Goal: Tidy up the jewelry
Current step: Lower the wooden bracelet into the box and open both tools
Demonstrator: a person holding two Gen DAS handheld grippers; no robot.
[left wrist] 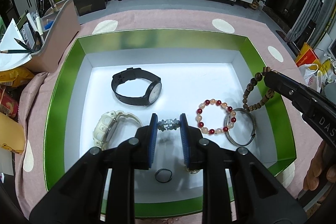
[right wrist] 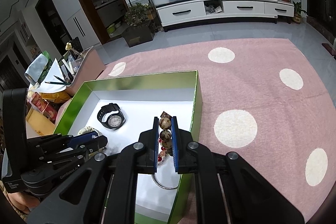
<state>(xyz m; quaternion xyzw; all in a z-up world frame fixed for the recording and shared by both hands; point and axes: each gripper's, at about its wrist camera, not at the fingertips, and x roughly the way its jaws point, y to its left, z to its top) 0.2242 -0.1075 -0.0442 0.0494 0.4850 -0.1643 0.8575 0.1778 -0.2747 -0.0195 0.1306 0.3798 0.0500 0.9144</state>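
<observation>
A green box [left wrist: 63, 85] with a white floor holds the jewelry. My left gripper [left wrist: 168, 125] is shut on a small silvery star-link bracelet [left wrist: 168, 125], held just above the box floor. My right gripper [right wrist: 165, 129] is shut on a brown wooden bead bracelet [right wrist: 164, 123], which hangs over the box's right side [left wrist: 248, 89]. On the floor lie a black watch [left wrist: 136, 87], a cream watch [left wrist: 107, 129], a red and peach bead bracelet [left wrist: 216, 117] overlapping a metal bangle [left wrist: 239, 127], and a small dark ring [left wrist: 163, 175].
The box [right wrist: 195, 98] sits on a pink cloth with white dots [right wrist: 252, 87]. A pink organizer with pencils and papers [left wrist: 48, 35] and snack packets [left wrist: 10, 81] crowd the left. A hand [left wrist: 319, 173] grips the right tool at the lower right edge.
</observation>
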